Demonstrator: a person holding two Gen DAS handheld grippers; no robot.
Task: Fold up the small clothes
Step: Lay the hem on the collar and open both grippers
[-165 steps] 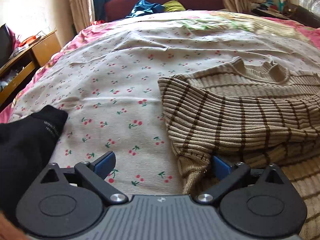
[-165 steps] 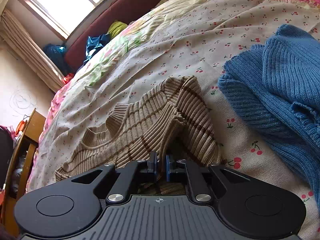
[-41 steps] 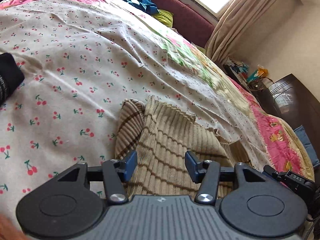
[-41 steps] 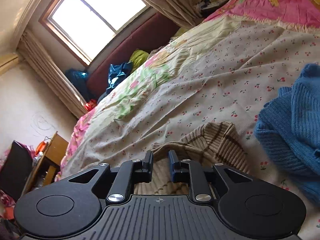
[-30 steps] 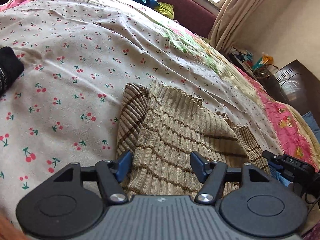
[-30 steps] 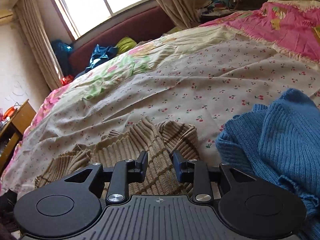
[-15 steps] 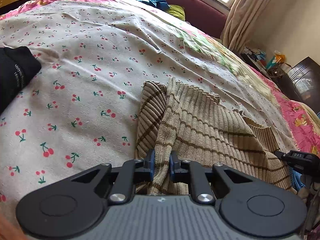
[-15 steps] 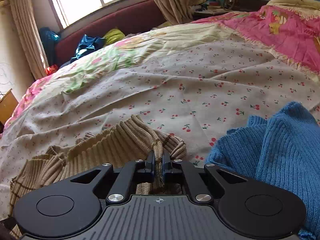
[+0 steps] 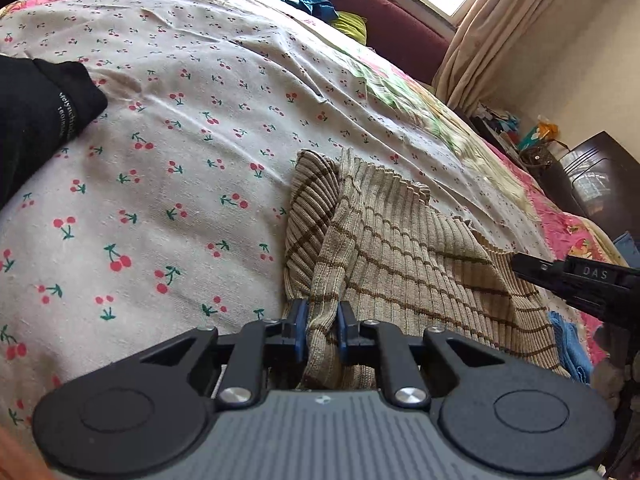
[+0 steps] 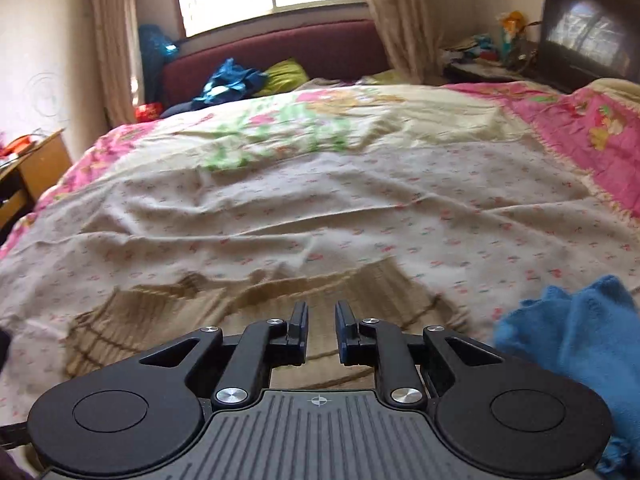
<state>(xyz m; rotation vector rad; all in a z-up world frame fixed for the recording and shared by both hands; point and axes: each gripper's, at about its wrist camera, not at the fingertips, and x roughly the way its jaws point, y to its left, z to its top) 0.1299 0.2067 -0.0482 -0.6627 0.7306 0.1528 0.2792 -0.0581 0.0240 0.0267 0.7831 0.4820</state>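
a: which step is this?

b: mid-fold, i'd judge. the left gripper (image 9: 322, 330), angled down, is clamped on a near fold of the tan striped sweater (image 9: 400, 248). the right gripper (image 10: 321, 330) has just been opening; nothing sits between its jaws above the sweater.

a: and next?

b: probably a fresh grip for the right one, then lifting together. the sweater lies on the cherry-print sheet (image 9: 168, 152), a blue knit (image 10: 580, 340) at its right, a black garment (image 9: 36, 108) well off left.

The right wrist view is motion-blurred; the blue sweater (image 10: 568, 340) and black garment (image 9: 36, 116) run off frame.
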